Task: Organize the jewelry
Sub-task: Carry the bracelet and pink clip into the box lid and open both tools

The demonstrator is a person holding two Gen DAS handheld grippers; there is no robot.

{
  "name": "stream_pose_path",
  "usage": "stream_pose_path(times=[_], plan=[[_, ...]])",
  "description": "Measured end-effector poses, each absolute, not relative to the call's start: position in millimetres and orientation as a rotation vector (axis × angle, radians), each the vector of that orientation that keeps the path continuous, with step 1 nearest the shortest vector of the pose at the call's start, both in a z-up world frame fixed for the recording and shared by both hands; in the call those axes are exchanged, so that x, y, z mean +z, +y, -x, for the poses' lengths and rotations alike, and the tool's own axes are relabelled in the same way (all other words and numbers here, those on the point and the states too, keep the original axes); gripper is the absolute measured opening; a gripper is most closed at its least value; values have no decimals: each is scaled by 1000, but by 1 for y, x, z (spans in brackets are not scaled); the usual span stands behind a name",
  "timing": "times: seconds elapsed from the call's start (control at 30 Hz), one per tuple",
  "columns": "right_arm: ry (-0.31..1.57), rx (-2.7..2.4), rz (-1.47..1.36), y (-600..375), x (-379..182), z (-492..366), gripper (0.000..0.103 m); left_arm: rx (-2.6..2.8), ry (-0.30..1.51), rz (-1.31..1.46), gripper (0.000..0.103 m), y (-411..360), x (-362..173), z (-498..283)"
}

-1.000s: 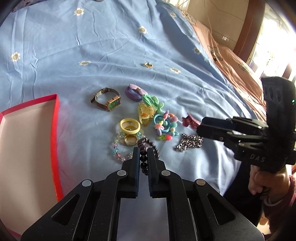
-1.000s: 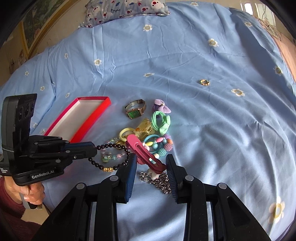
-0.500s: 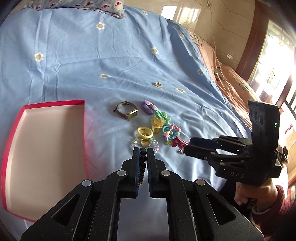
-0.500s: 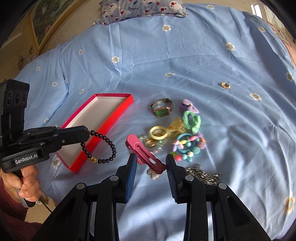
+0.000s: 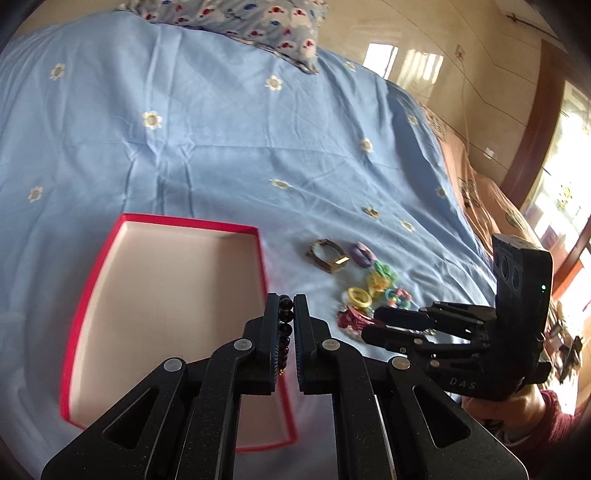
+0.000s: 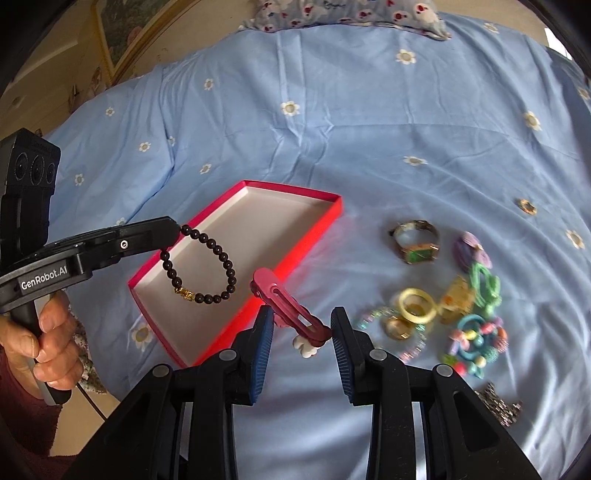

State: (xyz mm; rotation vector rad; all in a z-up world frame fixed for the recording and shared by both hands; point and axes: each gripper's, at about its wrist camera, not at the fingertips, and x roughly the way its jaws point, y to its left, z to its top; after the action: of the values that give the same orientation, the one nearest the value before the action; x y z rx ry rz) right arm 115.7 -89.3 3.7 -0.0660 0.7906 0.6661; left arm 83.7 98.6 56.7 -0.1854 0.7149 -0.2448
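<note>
Black bead bracelet [image 6: 207, 266]: pinched between the nearly closed fingers of the left gripper [image 5: 287, 301], now hung over the red box [image 6: 306, 194], formerly short of its rim. Pink hair clip [image 6: 290, 308]: clamped in the half-open right gripper [image 6: 302, 325], brought beside the box's near edge. Remaining jewelry pile [image 6: 443, 310]: left right of the box.

Blue daisy-print bed [image 6: 369, 147] carries a red box [image 6: 314, 236], watch [image 6: 417, 245], pillow [image 5: 258, 22]
</note>
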Motion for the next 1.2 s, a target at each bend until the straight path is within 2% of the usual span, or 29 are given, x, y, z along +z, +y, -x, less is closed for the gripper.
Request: stream_pose_path(times=[0.37,0.73,1.2], plan=[[795,767,116,-14,0,-150,32,-151,742,258,6,160,38,-114],[869,810,175,40,-29,-192,32,-63,818,319,6,202,0,-143],[913,790,321,67,-60,-206,33,41,906,299,6,217,-36,-153]])
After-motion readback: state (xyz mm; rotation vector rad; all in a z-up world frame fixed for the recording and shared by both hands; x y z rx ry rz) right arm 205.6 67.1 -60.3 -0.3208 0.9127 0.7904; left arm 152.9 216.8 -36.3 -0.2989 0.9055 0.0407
